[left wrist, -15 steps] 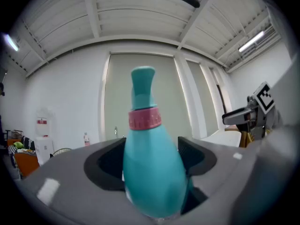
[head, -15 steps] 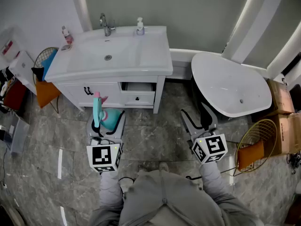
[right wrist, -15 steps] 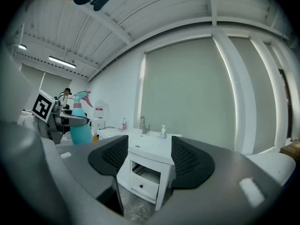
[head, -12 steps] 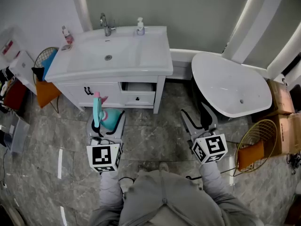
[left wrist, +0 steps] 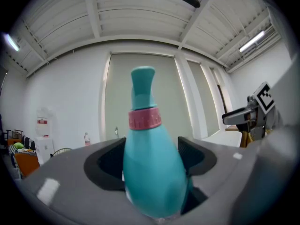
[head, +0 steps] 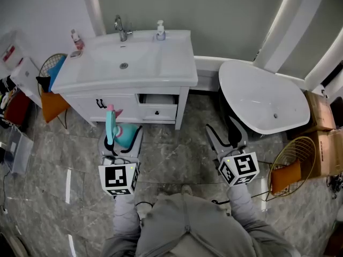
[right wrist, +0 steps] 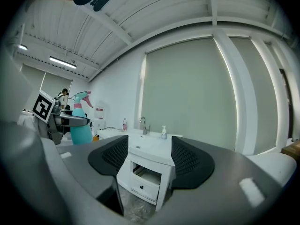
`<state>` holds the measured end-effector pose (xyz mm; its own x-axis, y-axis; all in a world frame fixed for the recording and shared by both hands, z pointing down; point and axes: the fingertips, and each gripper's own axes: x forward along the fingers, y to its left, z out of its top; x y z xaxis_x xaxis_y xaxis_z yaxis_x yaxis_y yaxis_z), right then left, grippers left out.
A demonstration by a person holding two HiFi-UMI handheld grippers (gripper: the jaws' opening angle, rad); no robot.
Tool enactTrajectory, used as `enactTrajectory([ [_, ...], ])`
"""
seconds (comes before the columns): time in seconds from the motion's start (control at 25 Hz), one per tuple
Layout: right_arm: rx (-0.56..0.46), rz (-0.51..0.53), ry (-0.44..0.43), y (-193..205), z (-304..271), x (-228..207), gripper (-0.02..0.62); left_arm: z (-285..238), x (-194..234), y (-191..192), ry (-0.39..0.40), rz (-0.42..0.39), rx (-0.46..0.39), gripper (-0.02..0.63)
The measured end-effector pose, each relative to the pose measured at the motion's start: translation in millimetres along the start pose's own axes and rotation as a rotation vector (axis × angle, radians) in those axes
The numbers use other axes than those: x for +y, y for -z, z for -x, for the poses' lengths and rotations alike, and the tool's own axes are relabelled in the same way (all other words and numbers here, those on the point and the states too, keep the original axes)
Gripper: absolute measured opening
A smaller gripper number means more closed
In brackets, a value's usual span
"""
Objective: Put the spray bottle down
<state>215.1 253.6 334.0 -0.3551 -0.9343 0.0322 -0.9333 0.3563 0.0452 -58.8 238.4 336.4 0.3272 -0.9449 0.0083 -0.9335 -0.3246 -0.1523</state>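
Nearest the camera, the person's grey sleeves (head: 127, 214) lead out to the two grippers, each topped by a cube with square markers. The left gripper (head: 121, 134) is clamped on the spray bottle (head: 125, 137). In the left gripper view its two dark pads press the sides of the teal body, and the pink collar and teal neck rise upright above them. The bottle is held in the air over the grey marbled floor (head: 169, 159), just in front of the vanity's front edge and below its left door. The right gripper (head: 224, 135) hangs to the right, well apart from the bottle. Its jaws are spread and grasp nothing, and the right gripper view shows only the vanity between the ribbed pads.

Beyond the grippers stands the white vanity (head: 161, 63), with its small drawer (head: 157, 101) at the front right pulled partly out. A faucet (head: 121, 28) and a soap dispenser (head: 159, 30) stand along the vanity's back edge, and a small bottle (head: 75, 38) stands at its back left corner. To the right of the vanity is a white bathtub (head: 262, 98), with a wire basket (head: 286, 167) and cardboard boxes (head: 321, 135) beside it.
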Motion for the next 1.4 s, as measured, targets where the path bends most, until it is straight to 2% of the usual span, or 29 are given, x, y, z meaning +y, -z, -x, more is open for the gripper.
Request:
enactTrajectory([
  [0.64,-0.037,-0.031,-0.009,-7,-4,16,0.290,5,14,2,0.012,-0.008,0.000,0.390],
  [1.0,-0.030,-0.039,0.006,-2,-15,44,0.290,9,40,10,0.037,-0.019,0.009,0.390],
  [1.4,-0.027,-0.037,-0.002,6,-52,52,0.290,-12,65,25,0.034,-0.014,0.015,0.390],
])
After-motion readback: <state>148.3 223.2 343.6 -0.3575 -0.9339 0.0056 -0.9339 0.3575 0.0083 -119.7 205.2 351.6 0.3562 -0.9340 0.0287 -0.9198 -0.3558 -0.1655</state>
